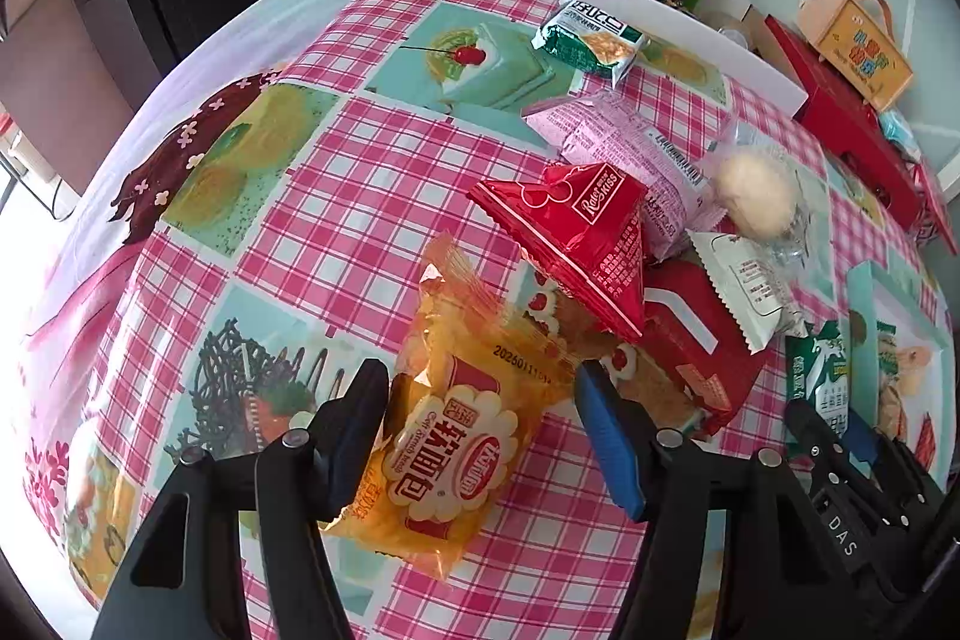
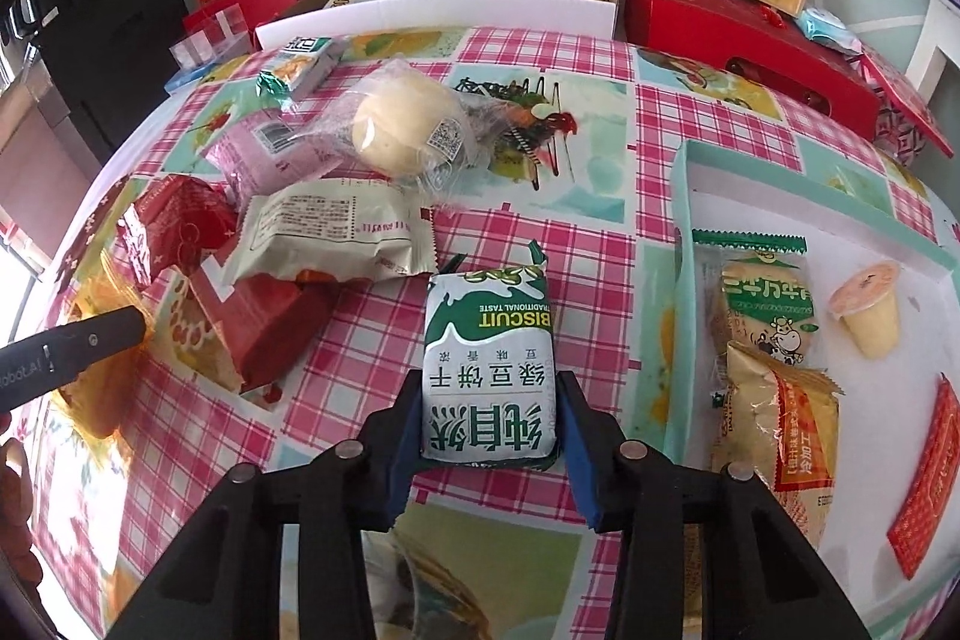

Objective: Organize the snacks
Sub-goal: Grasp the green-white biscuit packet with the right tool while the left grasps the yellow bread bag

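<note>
Meanwhile, our right gripper [image 2: 489, 436] clamped the green biscuit packet [image 2: 487, 364] at six o'clock — beside the tray [image 2: 681, 196]; our left gripper [image 1: 480, 430] straddled the orange bread packet [image 1: 462, 424], whether pinched we couldn't tell.

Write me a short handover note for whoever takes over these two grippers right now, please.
Right gripper: shut on the green biscuit pack, beside the tray.
Left gripper: straddles the orange bread pack; right pad not touching.
Done: tray holds a jelly cup and several packets.
Left: both packs, plus the pile: bun, pink pack, white pack, red packs.
</note>
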Demonstrator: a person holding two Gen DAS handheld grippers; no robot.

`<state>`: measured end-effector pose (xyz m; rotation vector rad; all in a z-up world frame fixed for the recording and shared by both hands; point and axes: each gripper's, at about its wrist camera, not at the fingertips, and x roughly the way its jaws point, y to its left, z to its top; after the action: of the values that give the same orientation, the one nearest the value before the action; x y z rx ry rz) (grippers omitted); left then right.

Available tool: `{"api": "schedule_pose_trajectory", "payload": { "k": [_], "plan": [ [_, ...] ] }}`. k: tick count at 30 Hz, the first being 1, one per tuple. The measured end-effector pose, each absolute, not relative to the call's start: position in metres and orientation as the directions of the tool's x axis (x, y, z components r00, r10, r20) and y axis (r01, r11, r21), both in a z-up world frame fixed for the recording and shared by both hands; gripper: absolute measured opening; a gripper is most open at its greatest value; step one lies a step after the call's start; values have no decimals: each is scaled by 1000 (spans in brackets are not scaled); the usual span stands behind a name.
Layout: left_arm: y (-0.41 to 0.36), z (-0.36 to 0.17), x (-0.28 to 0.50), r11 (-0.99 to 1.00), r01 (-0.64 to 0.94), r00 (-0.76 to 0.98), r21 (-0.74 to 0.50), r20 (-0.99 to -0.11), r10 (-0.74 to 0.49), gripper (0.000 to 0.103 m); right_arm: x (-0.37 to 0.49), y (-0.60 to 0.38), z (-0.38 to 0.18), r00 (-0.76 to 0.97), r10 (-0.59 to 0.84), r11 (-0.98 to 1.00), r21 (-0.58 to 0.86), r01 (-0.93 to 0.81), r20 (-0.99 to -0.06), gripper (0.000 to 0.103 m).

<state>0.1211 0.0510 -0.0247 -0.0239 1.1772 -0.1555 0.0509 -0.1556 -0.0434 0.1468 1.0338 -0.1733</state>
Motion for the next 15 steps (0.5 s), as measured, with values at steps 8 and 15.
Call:
{"api": "schedule_pose_trajectory", "payload": {
  "k": [8,15],
  "plan": [
    [49,-34,125,991,112,358,-77,-927,-113,66,52,-150,-45,501,-112,980,-11,200,-858,44],
    [53,-38,125,992,99,343,-74,-933,-104,63,52,-149,-45,501,-120,979,-20,201,-857,44]
  ]
}}
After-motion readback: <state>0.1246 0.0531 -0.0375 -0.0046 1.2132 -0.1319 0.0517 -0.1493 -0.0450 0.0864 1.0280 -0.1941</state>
